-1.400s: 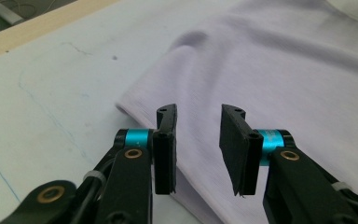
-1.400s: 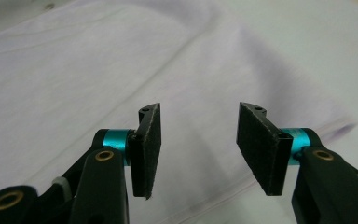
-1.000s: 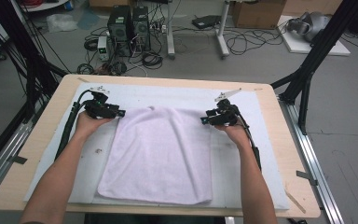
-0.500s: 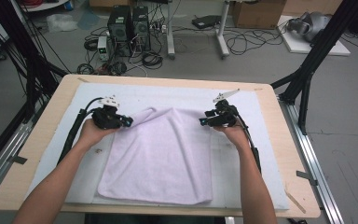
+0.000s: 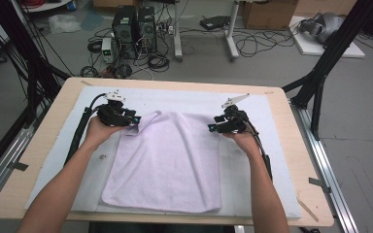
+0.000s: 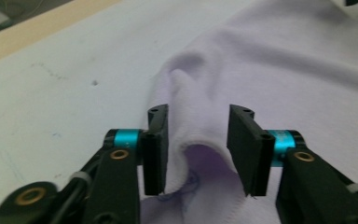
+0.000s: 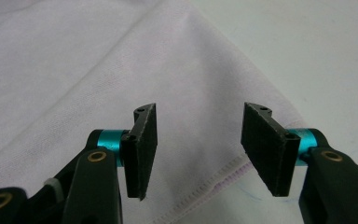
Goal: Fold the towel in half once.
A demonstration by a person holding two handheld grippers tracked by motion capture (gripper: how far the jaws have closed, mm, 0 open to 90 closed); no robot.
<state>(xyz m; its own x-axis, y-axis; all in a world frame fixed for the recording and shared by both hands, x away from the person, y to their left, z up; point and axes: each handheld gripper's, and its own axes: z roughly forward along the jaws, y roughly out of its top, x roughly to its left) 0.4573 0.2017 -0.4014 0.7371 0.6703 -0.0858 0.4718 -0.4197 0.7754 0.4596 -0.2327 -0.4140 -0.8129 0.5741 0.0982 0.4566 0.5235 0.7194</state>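
The left gripper (image 6: 196,154) had just been opening its jaws again after a brief squeeze, and they stood moderately apart with a raised fold of the lilac towel (image 5: 167,160) bulging up between them, the pads not pressing it. Since a second earlier that far-left corner had been pulled inward and rumpled, where it had lain flat; the pinch seemed to have let go, so a fresh grasp was likely needed. The right gripper (image 7: 199,149) hovered with its jaws half apart over the towel's far-right hemmed edge, nothing pinched, much where it had been. The towel lay spread on the white mat (image 5: 272,184) atop the wooden table (image 5: 43,145), between the person's forearms.
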